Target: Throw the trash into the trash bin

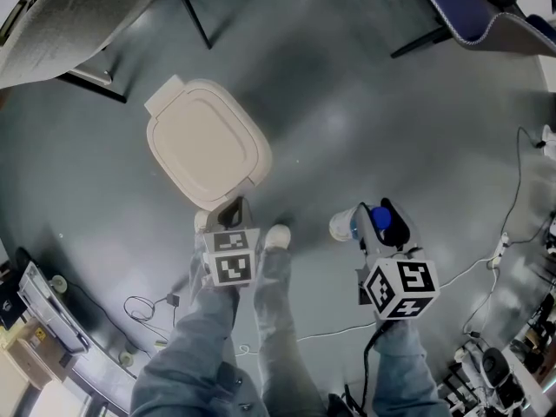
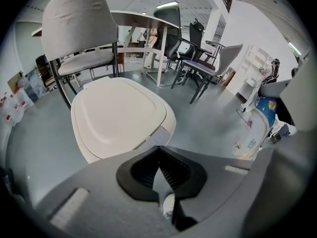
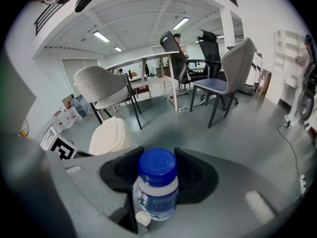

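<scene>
while the right tool [image 3: 157, 171] squeezes a small bottle [image 3: 156, 195] between its two black pads, the bottle sits closest, with its blue cap [image 3: 157, 165] pointing away. it is clear plastic, round and smooth, with a label. it is small, so i think it is light. thin plastic like this can squash or slip, so the best place to hold it is on its round sides just under the cap. that is where the pads press now.

the left tool [image 2: 159, 166] is closed with nothing in it, and its ridged black pads meet in a point. it aims down, just beside the front edge of the trash bin [image 2: 119, 114]. the bin is cream, hard plastic, with rounded corners and a flat lid that is shut, so i think the lid must come up before the bottle can drop in. it stands on a smooth grey floor [image 2: 208, 118]. farther off are a grey chair [image 2: 79, 29] with thin black legs and a long counter [image 2: 143, 17].
</scene>
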`<action>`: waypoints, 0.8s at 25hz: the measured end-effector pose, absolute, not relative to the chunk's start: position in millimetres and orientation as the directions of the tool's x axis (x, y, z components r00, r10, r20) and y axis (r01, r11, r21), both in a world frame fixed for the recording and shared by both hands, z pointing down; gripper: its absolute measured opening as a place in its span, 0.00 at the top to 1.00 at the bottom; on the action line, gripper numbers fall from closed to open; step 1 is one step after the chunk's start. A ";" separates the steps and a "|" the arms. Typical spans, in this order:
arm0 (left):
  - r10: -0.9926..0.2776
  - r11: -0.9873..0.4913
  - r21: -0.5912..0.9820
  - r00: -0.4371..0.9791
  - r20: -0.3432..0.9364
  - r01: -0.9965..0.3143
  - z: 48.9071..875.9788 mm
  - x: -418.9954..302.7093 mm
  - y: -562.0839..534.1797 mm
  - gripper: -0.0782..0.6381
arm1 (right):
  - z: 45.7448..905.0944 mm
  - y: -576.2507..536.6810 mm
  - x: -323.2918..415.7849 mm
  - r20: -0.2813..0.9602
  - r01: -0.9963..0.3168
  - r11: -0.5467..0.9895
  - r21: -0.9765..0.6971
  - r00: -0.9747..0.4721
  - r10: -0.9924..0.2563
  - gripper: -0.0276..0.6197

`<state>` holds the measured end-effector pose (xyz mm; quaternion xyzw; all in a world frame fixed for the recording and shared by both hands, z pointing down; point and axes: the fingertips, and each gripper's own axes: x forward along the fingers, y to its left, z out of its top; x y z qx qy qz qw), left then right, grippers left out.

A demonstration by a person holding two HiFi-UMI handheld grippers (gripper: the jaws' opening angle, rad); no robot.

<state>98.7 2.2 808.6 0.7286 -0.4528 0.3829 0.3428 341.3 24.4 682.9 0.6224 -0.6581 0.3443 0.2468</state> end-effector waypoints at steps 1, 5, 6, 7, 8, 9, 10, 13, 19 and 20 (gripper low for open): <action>-0.393 -0.350 0.157 0.298 0.870 -0.923 809.8 99.1 2.6 0.88 | 683.3 24.2 341.9 0.754 -0.989 -0.014 -0.146 -0.102 -0.649 0.66; -0.391 -0.352 0.149 0.290 0.874 -0.924 812.0 100.0 3.6 0.88 | 683.1 22.0 341.0 0.753 -0.989 -0.015 -0.147 -0.102 -0.650 0.66; -0.392 -0.357 0.142 0.287 0.874 -0.923 812.4 100.2 3.8 0.88 | 683.0 21.4 340.3 0.753 -0.989 -0.014 -0.148 -0.103 -0.650 0.66; -0.392 -0.362 0.137 0.284 0.875 -0.922 812.6 100.6 4.2 0.88 | 682.8 20.8 339.8 0.753 -0.989 -0.013 -0.149 -0.104 -0.650 0.66; -0.391 -0.366 0.131 0.281 0.876 -0.921 812.8 101.1 4.5 0.88 | 682.4 20.4 339.5 0.752 -0.989 -0.013 -0.149 -0.105 -0.650 0.66; -0.389 -0.371 0.127 0.278 0.878 -0.920 812.9 101.4 4.8 0.88 | 682.0 20.1 339.4 0.752 -0.989 -0.014 -0.149 -0.105 -0.650 0.66; -0.387 -0.376 0.123 0.277 0.879 -0.918 812.8 101.6 5.1 0.88 | 681.6 20.1 339.2 0.752 -0.989 -0.015 -0.149 -0.104 -0.651 0.66; -0.393 -0.392 0.122 0.286 0.874 -0.912 810.4 100.6 4.2 0.88 | 681.4 20.7 338.3 0.752 -0.989 -0.020 -0.147 -0.099 -0.652 0.66; -0.384 -0.400 0.163 0.327 0.864 -0.902 804.6 100.5 1.3 0.88 | 678.3 18.4 335.5 0.749 -0.990 -0.027 -0.140 -0.088 -0.657 0.66; -0.389 -0.401 0.163 0.328 0.861 -0.902 802.8 99.1 0.4 0.88 | 677.5 17.5 333.9 0.748 -0.990 -0.029 -0.140 -0.086 -0.658 0.66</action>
